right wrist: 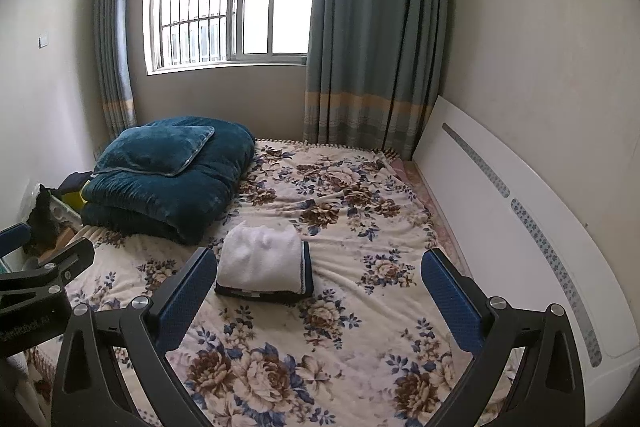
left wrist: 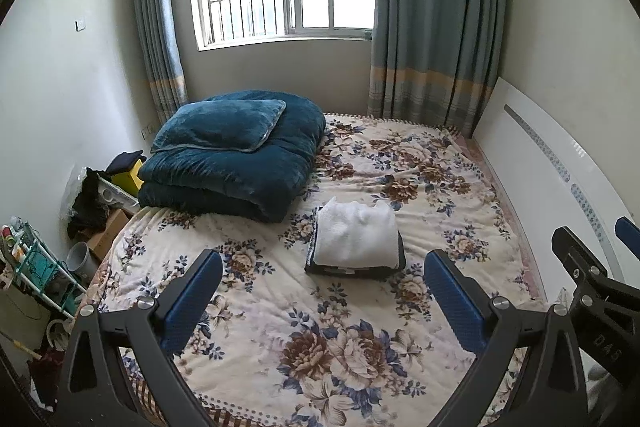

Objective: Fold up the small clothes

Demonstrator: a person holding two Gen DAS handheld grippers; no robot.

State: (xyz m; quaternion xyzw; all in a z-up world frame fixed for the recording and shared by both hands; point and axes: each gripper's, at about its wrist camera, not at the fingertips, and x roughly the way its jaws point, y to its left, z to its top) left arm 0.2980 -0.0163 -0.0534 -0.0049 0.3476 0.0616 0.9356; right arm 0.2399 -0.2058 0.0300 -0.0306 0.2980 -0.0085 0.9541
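Both the left gripper (left wrist: pixel 322 269) and the right gripper (right wrist: pixel 318 269) hover with blue-padded fingers spread wide and empty above the floral bedspread (left wrist: pixel 360 339), where a folded fluffy white garment (left wrist: pixel 358 233) rests atop a folded dark garment (left wrist: pixel 356 271) beside a teal quilt (left wrist: pixel 236 163).

The right gripper (right wrist: pixel 320 291) hangs wide apart above the floral bedspread (right wrist: pixel 360 307). A folded white garment (right wrist: pixel 260 259) lies atop a folded dark garment (right wrist: pixel 307 277).

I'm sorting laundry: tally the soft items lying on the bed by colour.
White: 1, folded white garment
Dark navy: 1, folded dark garment beneath it
Teal: 2, pillow atop folded quilt
Total: 4
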